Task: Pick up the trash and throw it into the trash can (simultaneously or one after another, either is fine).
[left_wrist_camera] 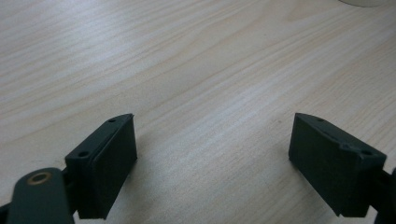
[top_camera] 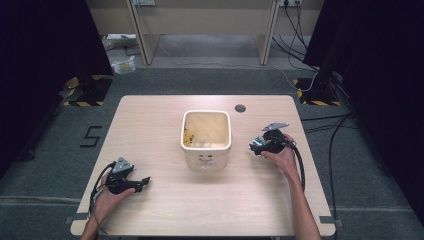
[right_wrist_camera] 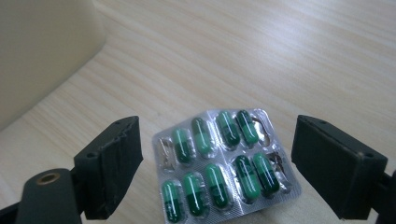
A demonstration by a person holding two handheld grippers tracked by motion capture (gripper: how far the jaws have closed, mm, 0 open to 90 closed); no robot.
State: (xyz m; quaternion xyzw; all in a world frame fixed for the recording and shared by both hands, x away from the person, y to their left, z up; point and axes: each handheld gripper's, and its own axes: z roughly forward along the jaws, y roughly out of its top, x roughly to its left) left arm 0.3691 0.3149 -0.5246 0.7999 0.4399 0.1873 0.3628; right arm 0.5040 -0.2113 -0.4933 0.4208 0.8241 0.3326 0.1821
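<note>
A single legible sign appears in the high view: a figure "5" (top_camera: 92, 136), formed of dark strips laid on the grey floor to the left of the worktop (top_camera: 150, 115), its strokes angular and blocky. Yellow-and-black hazard striping (top_camera: 82, 103) marks the floor at the far left and far right corners; it carries no characters. The cream bin (top_camera: 206, 159) on the worktop bears a faint mark on its near wall, too small to read. In the right gripper view, the foil blister pack (right_wrist_camera: 224, 163) of green capsules shows no readable print on its face.
</note>
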